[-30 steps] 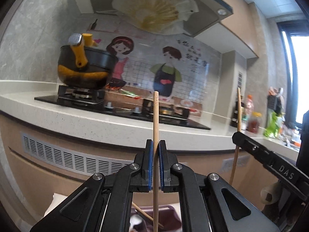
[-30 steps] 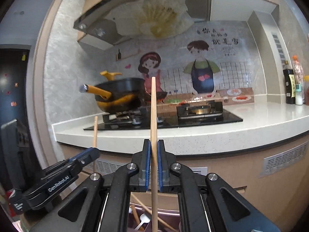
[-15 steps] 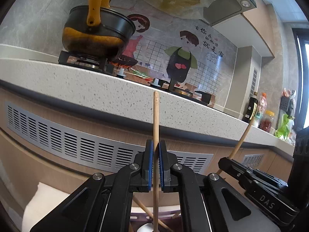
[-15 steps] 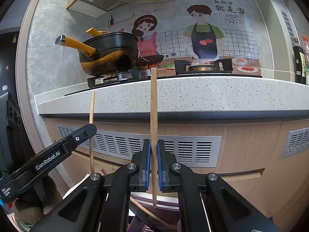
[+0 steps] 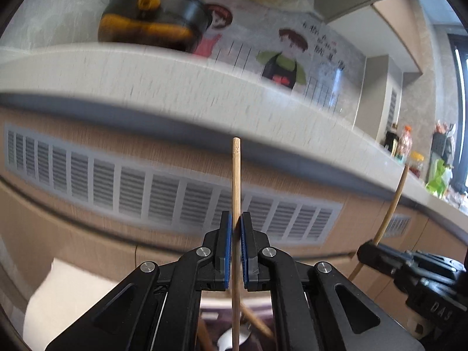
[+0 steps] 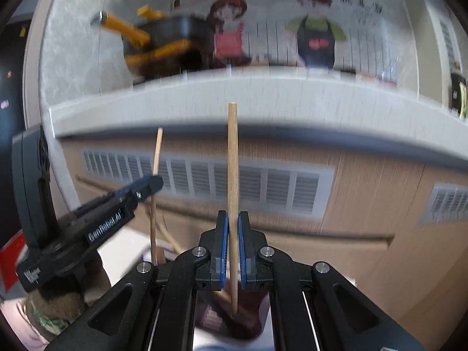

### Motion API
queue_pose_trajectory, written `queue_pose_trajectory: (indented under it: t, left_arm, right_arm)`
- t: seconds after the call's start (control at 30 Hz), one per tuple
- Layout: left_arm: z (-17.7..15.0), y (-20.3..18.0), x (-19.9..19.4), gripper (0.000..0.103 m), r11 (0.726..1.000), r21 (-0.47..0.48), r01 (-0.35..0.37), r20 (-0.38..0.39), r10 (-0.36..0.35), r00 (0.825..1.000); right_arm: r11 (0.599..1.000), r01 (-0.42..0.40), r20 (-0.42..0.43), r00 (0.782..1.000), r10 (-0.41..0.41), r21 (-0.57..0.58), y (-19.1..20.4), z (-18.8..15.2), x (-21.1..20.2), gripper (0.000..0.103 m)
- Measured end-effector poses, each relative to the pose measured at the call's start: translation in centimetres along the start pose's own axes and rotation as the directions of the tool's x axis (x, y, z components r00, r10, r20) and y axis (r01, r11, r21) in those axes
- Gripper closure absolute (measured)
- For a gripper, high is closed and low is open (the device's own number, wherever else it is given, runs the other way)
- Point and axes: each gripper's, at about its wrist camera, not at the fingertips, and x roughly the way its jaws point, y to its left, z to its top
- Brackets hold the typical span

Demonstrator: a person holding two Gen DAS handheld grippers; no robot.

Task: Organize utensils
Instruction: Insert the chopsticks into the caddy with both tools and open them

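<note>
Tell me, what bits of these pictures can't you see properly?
- Left wrist view: the lower end of the chopstick held by the left gripper is cut off by the bottom edge.
- Left wrist view: the purple container below is mostly hidden by the gripper's arms.
- Right wrist view: the pot and wall picture are motion-blurred.
- Right wrist view: the right gripper hides most of the dark container beneath its chopstick.

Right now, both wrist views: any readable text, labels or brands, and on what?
"GenRobot.AI": white print on the side of the left claw, right wrist view.
"DAS": raised letters on the body of the right claw, left wrist view, cut by the frame edge.
Dark characters on the backsplash mural: blurred, not readable.
Bottle labels on the counter: too small.
</note>
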Motion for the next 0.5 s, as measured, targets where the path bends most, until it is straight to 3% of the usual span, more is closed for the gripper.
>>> queue_pose_trajectory:
  t: [0.2,0.3,0.5]
  left_arm:
    - [-2.2,0.9,-1.5,0.094,1.000,0.006,-0.020,-0.006,0.020,1.000]
    - [-2.1,0.9,-1.8,0.087,1.000,0.009,-0.025,-0.031,0.026,0.999]
    - [-1.5,0.9,-3.4,0.076,1.000,0.007,-0.026,-0.036,0.026,0.999]
  right_arm:
    - [0.999,-0.033,-0.171,0.985,0.031,-0.011,0.3,-3.6,2.9,0.089]
    - [0.999,-0.042,-0.215,0.976,0.036,-0.027,0.6,-4.2,3.2,0.065]
    - [0.996,0.009,-0.160,0.987,-0.023,-0.088,0.5,-4.9,-0.2,0.024]
